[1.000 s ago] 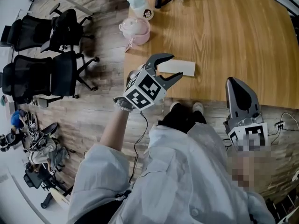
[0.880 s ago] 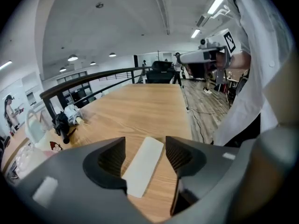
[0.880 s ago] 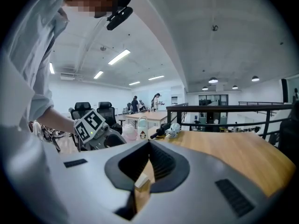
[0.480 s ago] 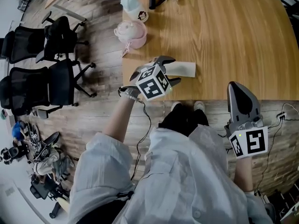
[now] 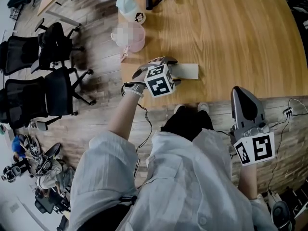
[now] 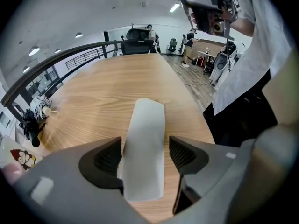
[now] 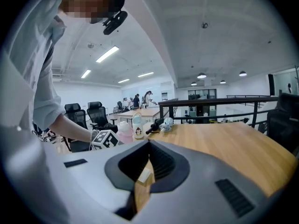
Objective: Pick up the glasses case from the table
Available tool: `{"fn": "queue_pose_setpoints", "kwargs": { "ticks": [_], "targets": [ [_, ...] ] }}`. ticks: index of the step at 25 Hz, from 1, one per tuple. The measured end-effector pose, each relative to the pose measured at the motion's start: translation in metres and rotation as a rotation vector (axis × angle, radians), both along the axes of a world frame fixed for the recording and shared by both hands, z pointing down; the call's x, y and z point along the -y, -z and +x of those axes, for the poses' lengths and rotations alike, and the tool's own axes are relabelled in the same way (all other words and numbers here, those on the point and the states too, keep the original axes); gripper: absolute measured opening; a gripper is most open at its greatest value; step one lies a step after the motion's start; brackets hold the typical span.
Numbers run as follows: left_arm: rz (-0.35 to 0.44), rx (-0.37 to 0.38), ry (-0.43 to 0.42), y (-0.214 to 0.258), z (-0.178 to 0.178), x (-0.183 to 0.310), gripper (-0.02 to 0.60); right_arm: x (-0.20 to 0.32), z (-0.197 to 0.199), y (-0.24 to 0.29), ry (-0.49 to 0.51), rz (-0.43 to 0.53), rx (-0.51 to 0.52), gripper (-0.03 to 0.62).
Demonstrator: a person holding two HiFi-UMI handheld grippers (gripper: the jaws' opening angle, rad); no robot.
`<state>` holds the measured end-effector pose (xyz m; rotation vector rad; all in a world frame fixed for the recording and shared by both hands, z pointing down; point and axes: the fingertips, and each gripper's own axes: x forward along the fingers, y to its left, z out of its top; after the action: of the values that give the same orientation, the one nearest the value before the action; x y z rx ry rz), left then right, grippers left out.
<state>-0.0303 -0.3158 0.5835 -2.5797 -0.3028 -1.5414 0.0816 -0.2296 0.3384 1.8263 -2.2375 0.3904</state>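
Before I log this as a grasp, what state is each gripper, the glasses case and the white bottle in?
left gripper: jaws opening, astride the glasses case, pads not pressing it.
glasses case: lying flat on the table, not lifted.
right gripper: shut, empty.
white bottle: upright, lid on.

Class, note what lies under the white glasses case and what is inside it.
The glasses case lies on the wooden table, the left gripper straddling its near end, jaws opening. Closed, it hides its contents.
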Motion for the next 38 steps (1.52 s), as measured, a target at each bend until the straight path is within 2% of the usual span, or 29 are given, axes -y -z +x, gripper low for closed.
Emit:
{"fn": "queue_pose_setpoints", "kwargs": {
  "ticks": [4,15,21,30,38],
  "targets": [
    [-0.013,0.028,-0.027,-0.009,0.002,0.002,0.298,-0.002,0.001,-0.002,-0.021,-0.007,-0.006,0.0],
    [-0.112,0.05,-0.06,-0.013,0.003,0.002,0.302,-0.004,0.004,-0.008,-0.037,-0.027,-0.011,0.0],
    [-0.109,0.012,-0.058,-0.01,0.004,0.001,0.302,-0.009,0.005,-0.009,-0.025,-0.034,-0.005,0.0],
    [-0.095,0.011,-0.034,-0.009,0.005,0.004,0.296,-0.012,0.005,-0.009,-0.002,-0.026,-0.013,0.0],
    [-0.098,-0.092,0.032,0.026,0.026,0.011,0.296,-0.013,0.009,0.0,0.014,0.0,-0.024,0.0]
  ]
}}
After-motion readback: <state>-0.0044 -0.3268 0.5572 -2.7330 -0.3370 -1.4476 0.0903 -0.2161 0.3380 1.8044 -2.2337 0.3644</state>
